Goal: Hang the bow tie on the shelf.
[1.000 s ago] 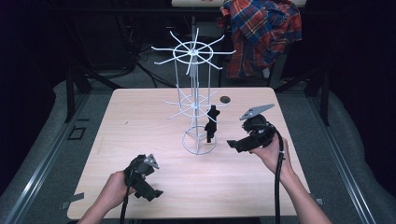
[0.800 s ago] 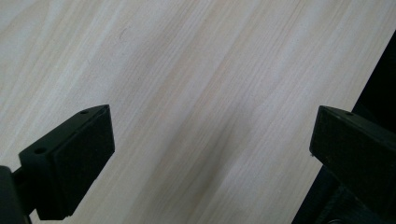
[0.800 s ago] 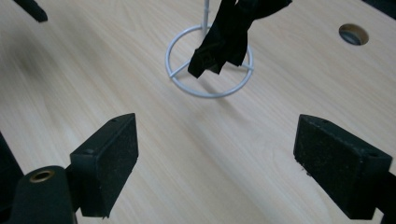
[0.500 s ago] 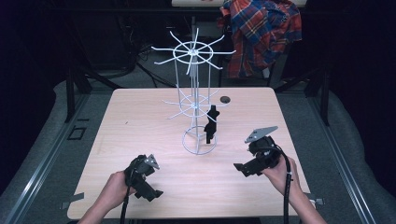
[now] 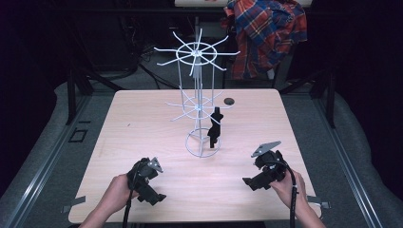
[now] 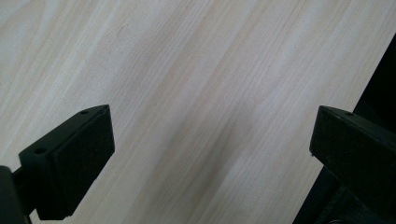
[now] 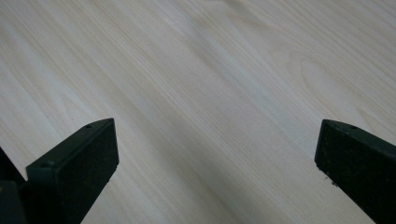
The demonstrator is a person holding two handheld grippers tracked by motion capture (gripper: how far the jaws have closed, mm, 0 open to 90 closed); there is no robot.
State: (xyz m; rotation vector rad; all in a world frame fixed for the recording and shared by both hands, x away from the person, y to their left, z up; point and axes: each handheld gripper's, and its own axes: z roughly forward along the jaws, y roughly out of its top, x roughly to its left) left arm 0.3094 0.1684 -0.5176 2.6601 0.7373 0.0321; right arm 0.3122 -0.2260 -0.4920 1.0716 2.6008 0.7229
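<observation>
1. Left gripper point(image 5: 153, 190) is held low over the near-left part of the table point(image 5: 142, 123); jaws are spread wide, nothing is gripped.
2. Right gripper point(image 5: 256, 180) is held near the front-right edge; jaws are wide apart, empty.
3. White wire rack point(image 5: 198, 102) is stood mid-table; a black item point(image 5: 215, 127) is hung on its lower tier.
4. Plaid shirt point(image 5: 266, 33) is seen behind the table.

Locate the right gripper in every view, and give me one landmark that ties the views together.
High view: the right gripper is at lower right, in the person's hand near the table's front edge.
Right gripper view: its two black jaws rise from the bottom corners, wide apart.
Left gripper view: the jaws here belong to the left gripper.
Shared landmark: the pale wood-grain table top.
</observation>
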